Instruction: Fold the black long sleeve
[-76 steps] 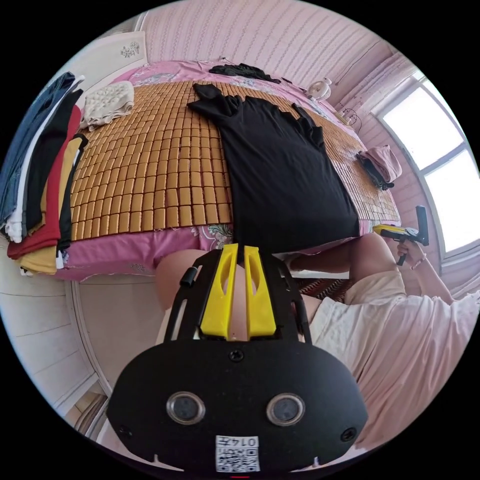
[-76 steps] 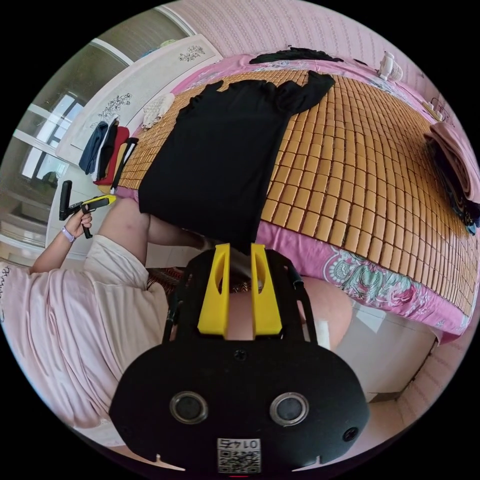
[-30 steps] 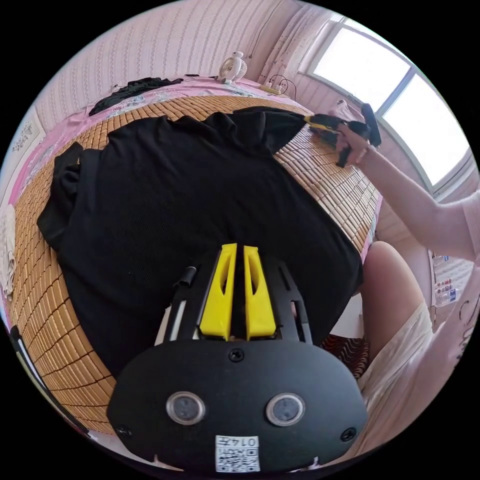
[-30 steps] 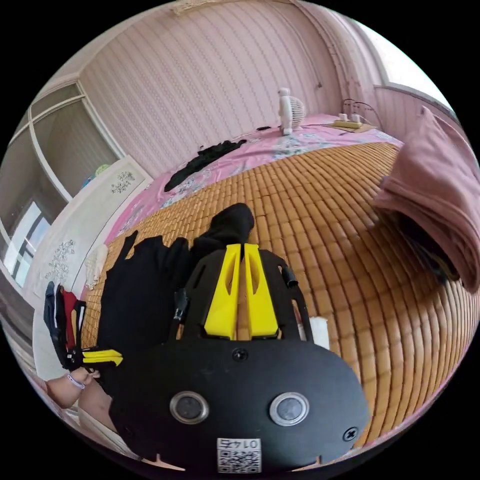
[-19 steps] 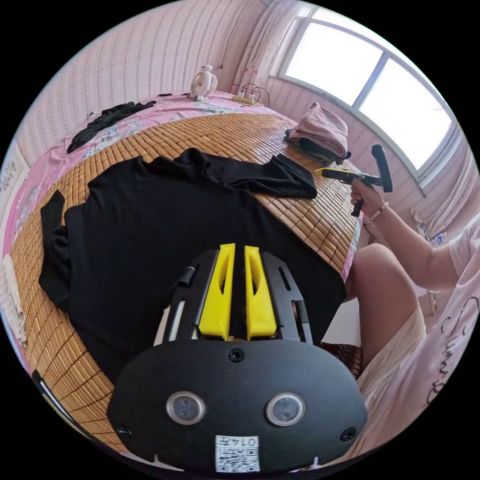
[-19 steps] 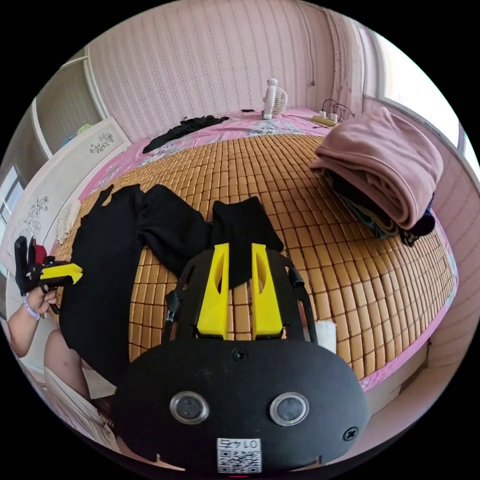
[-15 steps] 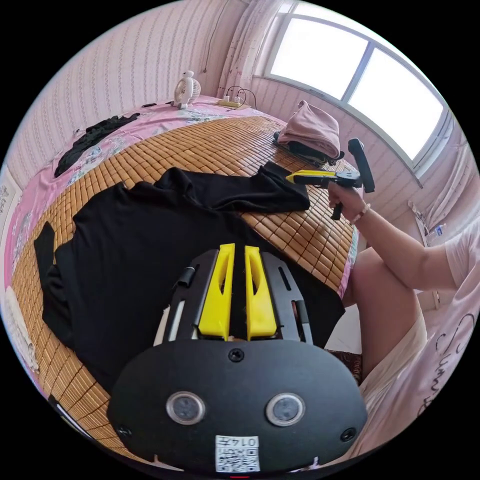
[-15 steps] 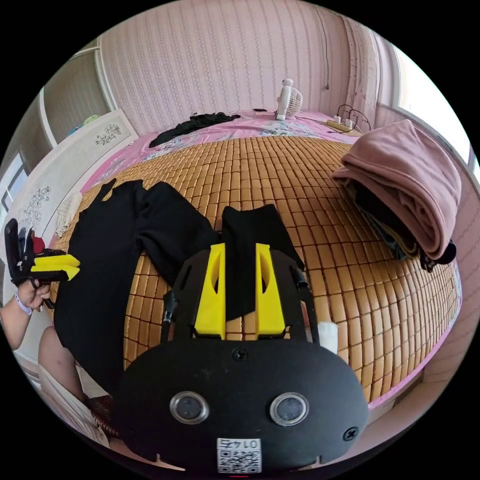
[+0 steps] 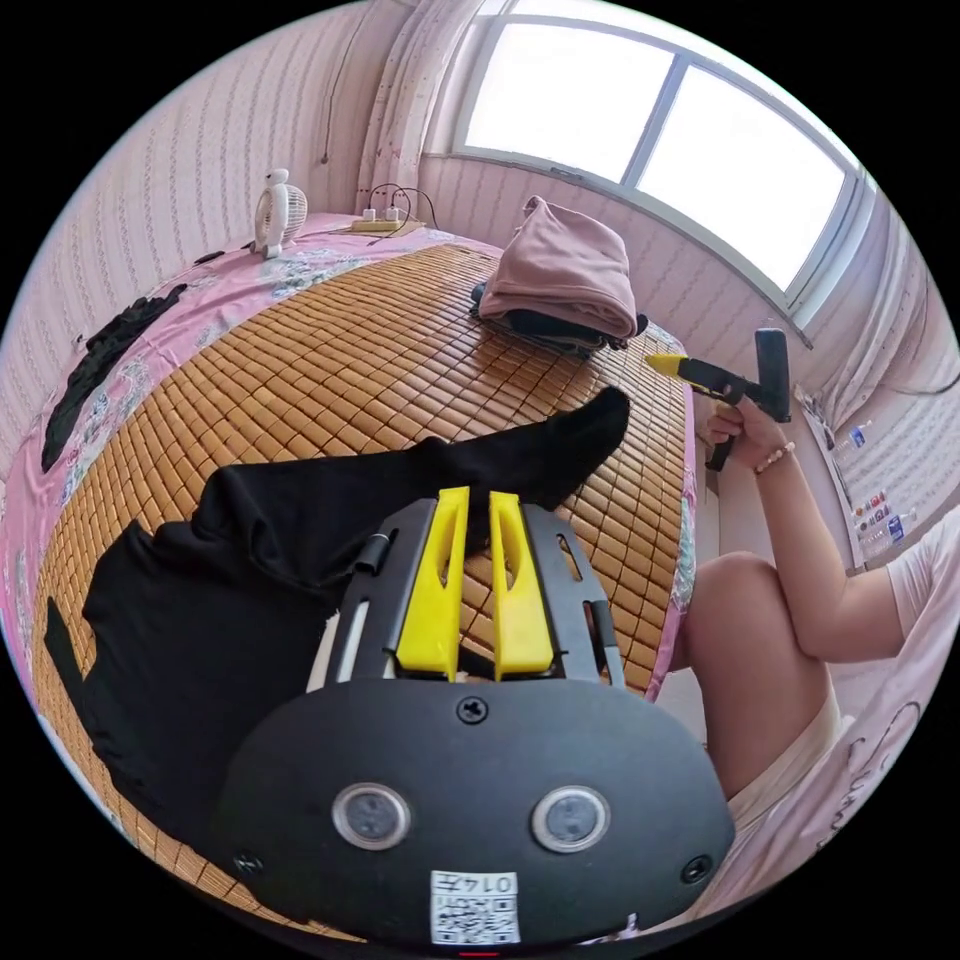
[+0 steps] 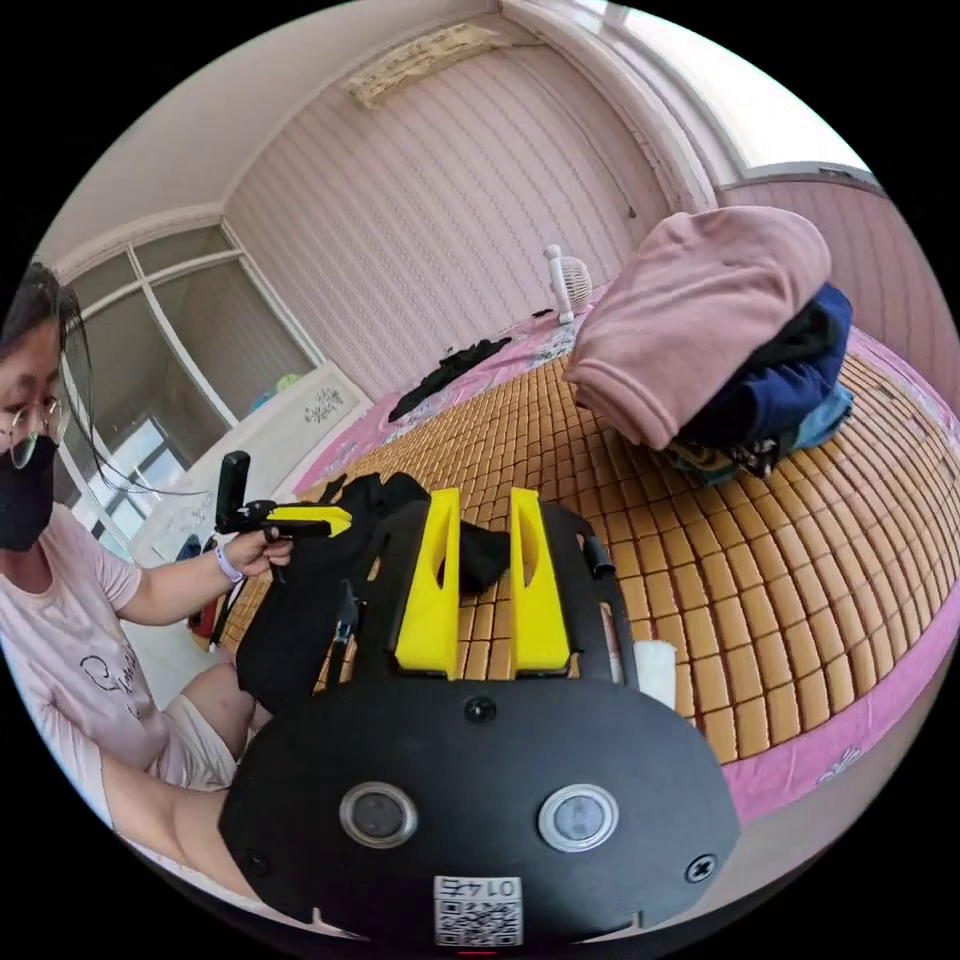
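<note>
Both tongs gaping — shirt unheld.

Wide bed under a pink flowered sheet, nearly covered by a bamboo mat. Black long sleeve spread flat on the mat, one sleeve stretched toward the folded pile. That pile, pink on top and dark below, near the mat's window-side edge. Beyond the mat, on the sheet: small white fan, power strip beside it, and a dark crumpled garment farther along.
</note>
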Motion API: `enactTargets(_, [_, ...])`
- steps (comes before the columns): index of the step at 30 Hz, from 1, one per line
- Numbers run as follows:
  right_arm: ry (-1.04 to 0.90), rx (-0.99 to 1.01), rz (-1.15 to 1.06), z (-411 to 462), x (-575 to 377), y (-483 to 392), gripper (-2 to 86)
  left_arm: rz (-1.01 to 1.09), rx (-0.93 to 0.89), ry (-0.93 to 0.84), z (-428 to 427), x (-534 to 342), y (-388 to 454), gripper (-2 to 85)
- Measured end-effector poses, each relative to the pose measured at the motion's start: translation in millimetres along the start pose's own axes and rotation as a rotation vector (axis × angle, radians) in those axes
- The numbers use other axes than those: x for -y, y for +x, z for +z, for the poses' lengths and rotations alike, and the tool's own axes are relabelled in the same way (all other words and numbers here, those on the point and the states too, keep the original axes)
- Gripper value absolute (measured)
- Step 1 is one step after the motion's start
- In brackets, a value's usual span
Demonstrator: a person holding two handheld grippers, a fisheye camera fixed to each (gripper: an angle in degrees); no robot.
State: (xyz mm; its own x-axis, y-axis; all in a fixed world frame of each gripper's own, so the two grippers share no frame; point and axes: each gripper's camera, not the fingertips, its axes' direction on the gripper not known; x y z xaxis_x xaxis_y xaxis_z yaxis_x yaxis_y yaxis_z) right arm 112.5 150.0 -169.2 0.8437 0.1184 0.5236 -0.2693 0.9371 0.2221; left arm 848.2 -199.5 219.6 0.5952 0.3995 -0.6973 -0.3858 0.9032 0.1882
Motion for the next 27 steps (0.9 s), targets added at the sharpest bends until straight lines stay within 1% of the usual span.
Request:
enactTargets(2, [-0.022, -0.028, -0.017, 2.7, 6.0, -5.2, 11.6, 0.032, -0.023, -0.037, 30.9, 16.8, 19.1, 4.8])
enactTargets(5, [-0.191, -0.015, -0.107, 32.9, 18.7, -25.5, 14.3, 0.083, -0.031, -0.084, 70.5, 35.2, 45.7, 5.0])
enactTargets(7, [-0.354, 0.046, -0.222, 64.4, 25.3, -51.3, 15.3, 0.099, -0.019, -0.113, 92.8, 45.4, 57.3, 5.4])
enactTargets(10, [-0.505, 0.053, -0.369, 97.9, 28.3, -86.3, 15.3, 0.100, -0.001, -0.110, 121.0, 61.3, 64.8, 5.8])
enactTargets(12, [-0.559, 0.063, -0.461, 115.7, 23.2, -102.7, 15.2, 0.092, 0.037, -0.089, 134.6, 69.5, 64.8, 6.0])
enactTargets(14, [-0.654, 0.011, -0.479, 138.8, 14.7, -104.7, 14.3, 0.082, 0.096, -0.123, 160.0, 77.8, 64.1, 6.0])
enactTargets(15, [-0.653, -0.026, -0.480, 143.0, 14.8, -103.1, 11.7, 0.081, 0.099, -0.146, 168.2, 79.6, 63.8, 6.0])
enactTargets(16, [-0.622, -0.044, -0.454, 136.5, 22.6, -99.4, 8.1, 0.079, 0.100, -0.199, 185.3, 82.5, 63.6, 6.0])
enactTargets(17, [-0.637, -0.049, -0.427, 134.5, 27.7, -95.3, 5.8, 0.085, 0.107, -0.250, 201.8, 84.1, 64.3, 6.1])
enactTargets(18, [-0.647, -0.042, -0.341, 127.0, 38.7, -82.1, 3.3, 0.087, 0.107, -0.231, 204.8, 84.5, 64.9, 6.1])
enactTargets(20, [-0.548, 0.026, -0.216, 100.6, 48.9, -56.1, 3.0, 0.053, 0.094, -0.211, 214.7, 90.4, 63.8, 6.3])
enactTargets(21, [-0.461, 0.025, -0.109, 79.0, 51.6, -33.9, 3.0, 0.039, 0.083, -0.205, 215.9, 92.1, 63.5, 6.5])
enactTargets(22, [-0.399, -0.032, 0.018, 58.5, 52.6, -10.6, 3.2, 0.025, 0.062, -0.175, 215.2, 95.4, 65.3, 6.7])
enactTargets(24, [-0.313, -0.071, 0.157, 32.2, 51.4, 14.3, 3.9, 0.041, 0.051, -0.119, 210.3, 100.0, 74.4, 6.9])
enactTargets(25, [-0.278, -0.095, 0.201, 22.0, 51.1, 22.6, 4.5, 0.059, 0.050, -0.098, 208.4, 102.9, 82.9, 6.9])
enactTargets(27, [-0.270, -0.145, 0.233, 17.1, 53.1, 27.3, 5.3, 0.095, 0.030, -0.093, 210.3, 105.9, 97.6, 6.9])
